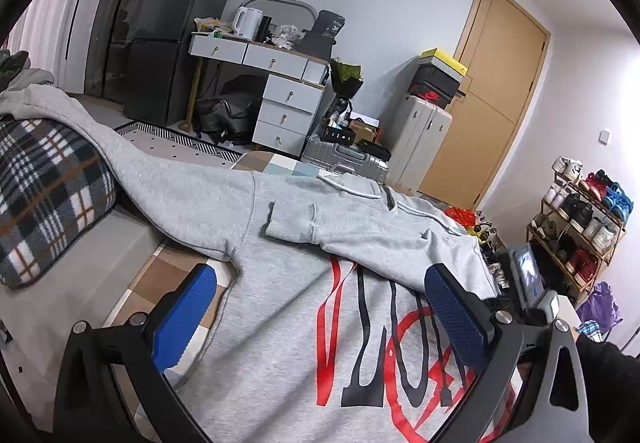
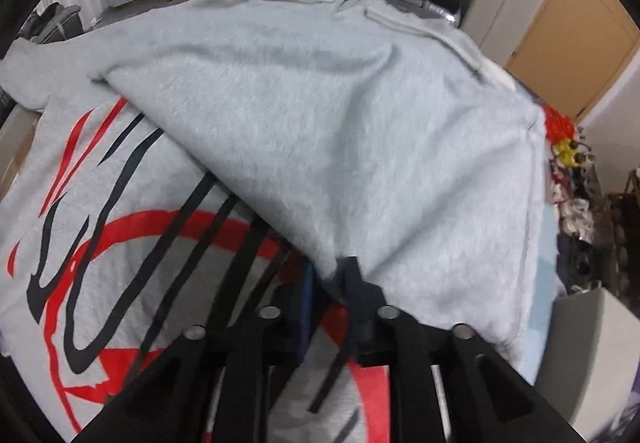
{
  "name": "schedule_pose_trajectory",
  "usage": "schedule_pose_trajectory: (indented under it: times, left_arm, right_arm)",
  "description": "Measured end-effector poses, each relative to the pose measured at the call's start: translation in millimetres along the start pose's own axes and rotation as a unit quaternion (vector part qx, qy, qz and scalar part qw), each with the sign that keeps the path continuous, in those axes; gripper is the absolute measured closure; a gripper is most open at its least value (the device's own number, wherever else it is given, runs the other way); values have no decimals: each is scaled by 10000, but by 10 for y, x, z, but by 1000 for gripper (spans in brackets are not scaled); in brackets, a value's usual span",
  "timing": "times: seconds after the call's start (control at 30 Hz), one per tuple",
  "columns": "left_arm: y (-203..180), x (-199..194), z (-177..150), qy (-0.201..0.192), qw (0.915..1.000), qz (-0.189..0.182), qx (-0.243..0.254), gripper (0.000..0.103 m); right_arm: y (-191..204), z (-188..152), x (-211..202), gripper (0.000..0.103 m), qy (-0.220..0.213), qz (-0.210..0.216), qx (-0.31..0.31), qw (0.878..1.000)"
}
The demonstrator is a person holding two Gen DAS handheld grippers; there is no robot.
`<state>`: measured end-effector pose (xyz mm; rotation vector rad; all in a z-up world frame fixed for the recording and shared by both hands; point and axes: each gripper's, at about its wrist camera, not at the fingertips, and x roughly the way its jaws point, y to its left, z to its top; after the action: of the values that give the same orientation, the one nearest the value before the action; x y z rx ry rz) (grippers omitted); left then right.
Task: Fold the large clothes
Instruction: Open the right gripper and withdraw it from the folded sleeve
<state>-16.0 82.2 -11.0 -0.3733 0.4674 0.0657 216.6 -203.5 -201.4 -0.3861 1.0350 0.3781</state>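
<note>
The grey hoodie [image 1: 280,323] is lying printed-side up across the bed [image 1: 132,243]. The right hand-held gripper [image 2: 328,283] is pinching its folded-over side to carry the fold inward; the left hand-held gripper [image 1: 320,315] is hovering spread, empty.

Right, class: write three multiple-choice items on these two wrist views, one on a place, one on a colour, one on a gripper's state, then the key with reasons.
1. The plaid cushion lies where in the left wrist view?
A left of the sweatshirt
B on the desk
C on the shoe rack

2. The sweatshirt print is:
A green and white
B red and black
C all blue

3. The left gripper is:
A open
B shut on a sleeve
C shut on the cushion

Key: A, it lies at the left edge; B, red and black lettering on grey; A, its blue pads stand wide apart.
</note>
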Motion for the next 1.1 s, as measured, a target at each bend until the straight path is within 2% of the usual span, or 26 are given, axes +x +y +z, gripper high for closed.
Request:
schedule_pose_trajectory:
  times: [0.03, 0.07, 0.1, 0.17, 0.2, 0.27, 0.4, 0.5, 0.57, 0.63, 0.7, 0.77, 0.8, 0.83, 0.87, 1.0, 1.1]
  left_arm:
    - [-11, -1, -4, 23, 10000, -21, 21, 1]
    - [-13, 4, -4, 44, 10000, -52, 22, 1]
    - [-8, 6, -3, 52, 10000, -69, 14, 1]
    - [-3, 18, 2, 93, 9999, -54, -27, 1]
    - [5, 25, 13, 139, 9998, -94, -73, 1]
    - [35, 19, 19, 172, 9996, -132, -156, 1]
    - [82, -22, 49, 85, 9996, -127, -222, 1]
    - [118, -22, 99, 31, 9997, -125, -230, 1]
    - [180, -14, 155, -18, 9995, -86, -309, 1]
    - [248, 7, 194, 8, 9990, -117, -427, 1]
    - [323, 38, 229, 25, 9984, -103, -562, 1]
    - [376, 76, 237, 66, 9977, -36, -677, 1]
    - [404, 106, 243, 135, 9971, -19, -752, 1]
    - [433, 149, 247, 232, 9961, -34, -854, 1]
    - [443, 169, 238, 298, 9953, -45, -925, 1]
    - [485, 258, 211, 540, 9921, -39, -1135, 1]
    - [451, 294, 174, 705, 9903, -81, -1192, 1]
  right_arm:
    - [-7, 62, -71, 50, -158, 368, 195, 9990]
    - [-21, 109, -162, 37, -385, 693, 360, 9962]
    - [-39, 134, -221, 33, -552, 868, 464, 9936]
    - [-40, 343, -348, 15, -1070, 1210, 836, 9833]
    - [-49, 458, -369, 13, -1192, 1298, 997, 9793]
    - [31, 772, -245, 11, -1160, 1344, 1182, 9770]
    - [446, 1342, 65, 11, -929, 742, 702, 9904]
    - [816, 1806, 392, 11, -684, 645, 97, 9955]
    - [1091, 1998, 554, 13, -604, 265, -540, 9964]
    - [1364, 2086, 730, 14, -487, 20, -1401, 9889]
    - [1525, 2127, 916, 23, -242, 115, -1925, 9809]
    - [1576, 2182, 1086, 41, 55, 206, -1942, 9807]
    - [1519, 2239, 1135, 43, 44, 407, -1762, 9835]
    - [1484, 2279, 1139, 63, -13, 624, -1625, 9847]
    - [1466, 2302, 1149, 97, -43, 670, -1566, 9854]
    - [1528, 2309, 1079, 100, -596, 726, -1557, 9833]
    - [1585, 2270, 1043, 100, -775, 878, -1479, 9820]
